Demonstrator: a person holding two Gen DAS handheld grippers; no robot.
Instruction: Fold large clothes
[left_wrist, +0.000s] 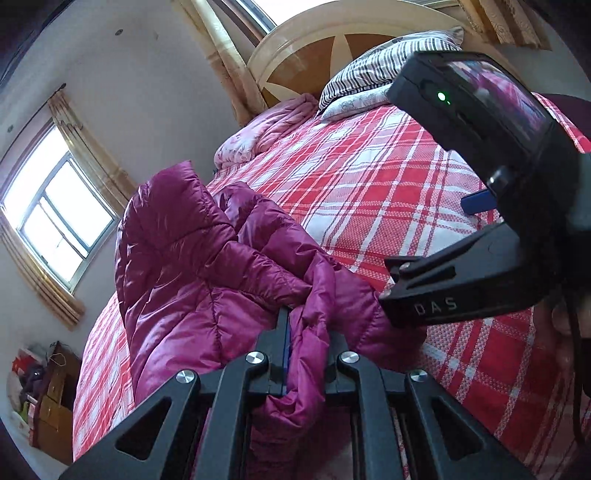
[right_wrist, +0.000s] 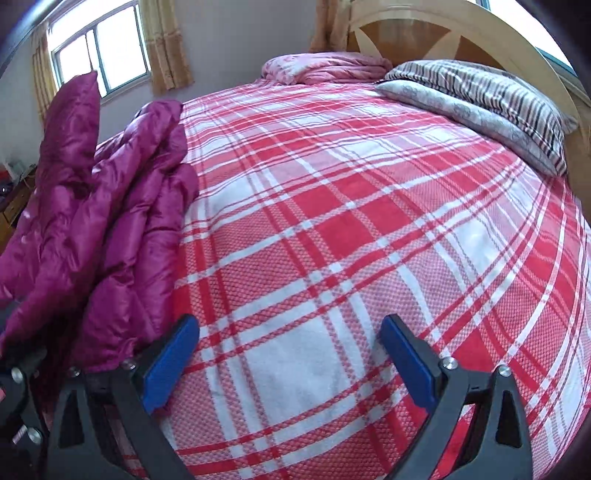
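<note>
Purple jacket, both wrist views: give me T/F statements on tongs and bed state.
1. The left tongs are shut on the purple jacket. True.
2. The right tongs grip the jacket too. False: they are open over the plaid blanket, holding nothing.
3. The jacket lies flat and neatly folded. False: it is bunched, part of it lifted.
4. A striped pillow sits by the headboard. True.
5. The blanket is blue. False: red and white plaid.

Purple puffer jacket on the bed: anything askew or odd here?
Nothing damaged. The purple puffer jacket lies bunched and rumpled on the plaid blanket, one fold pinched in the left gripper. The right gripper is open, holding nothing.
</note>
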